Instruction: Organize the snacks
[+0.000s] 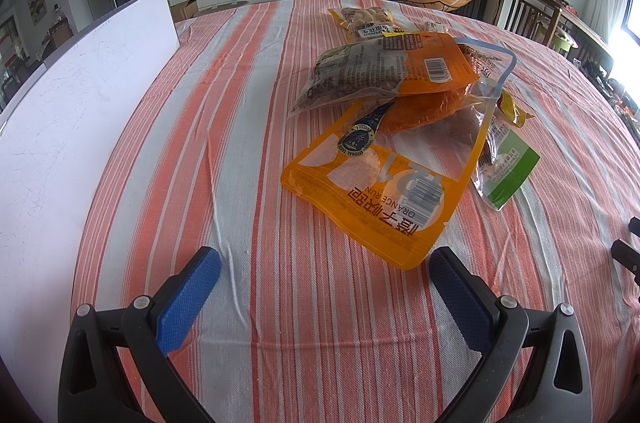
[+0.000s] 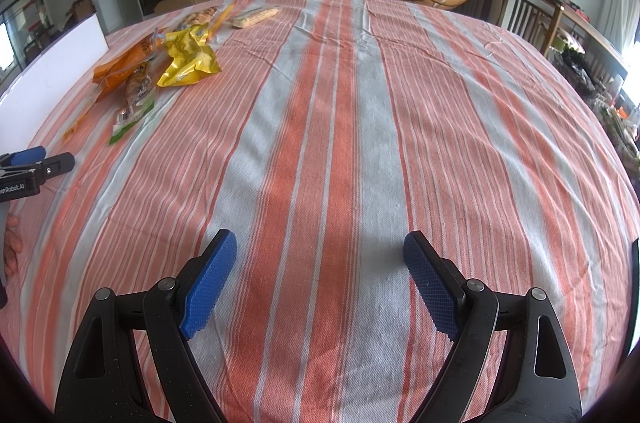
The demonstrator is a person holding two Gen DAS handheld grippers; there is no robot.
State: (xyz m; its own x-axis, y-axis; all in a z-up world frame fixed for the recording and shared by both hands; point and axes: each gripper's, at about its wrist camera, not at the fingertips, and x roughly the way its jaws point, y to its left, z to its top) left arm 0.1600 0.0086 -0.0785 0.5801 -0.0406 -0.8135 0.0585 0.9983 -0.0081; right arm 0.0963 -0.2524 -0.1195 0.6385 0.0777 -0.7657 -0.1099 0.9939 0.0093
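I'm looking down my left tongs (image 1: 324,287) now: both blue pads spread wide, nothing between them, hovering over the striped cloth on the desk (image 1: 248,127). Far left of the frame, a white board (image 1: 80,95) stands along the desk edge. Centre to right, there's the snack pile: a big orange pouch (image 1: 372,183) lies flat nearest my tongs, its lower corner just beside my right-hand pad. A clear bag with an orange label (image 1: 384,71) rests on top of it, tilted. Behind, upper centre, a peanut pack (image 1: 366,19). Right of the pile, a green-and-white packet (image 1: 508,167) pokes out from under the pouch.

Switching to the right wrist view: at the left edge I see my left tongs side-on. Upper left, the same pile, with a crumpled yellow wrapper (image 2: 188,59) and, further back, a pale long packet (image 2: 256,16). My right tongs (image 2: 320,279) are spread too, empty, over bare cloth, well apart from every snack.
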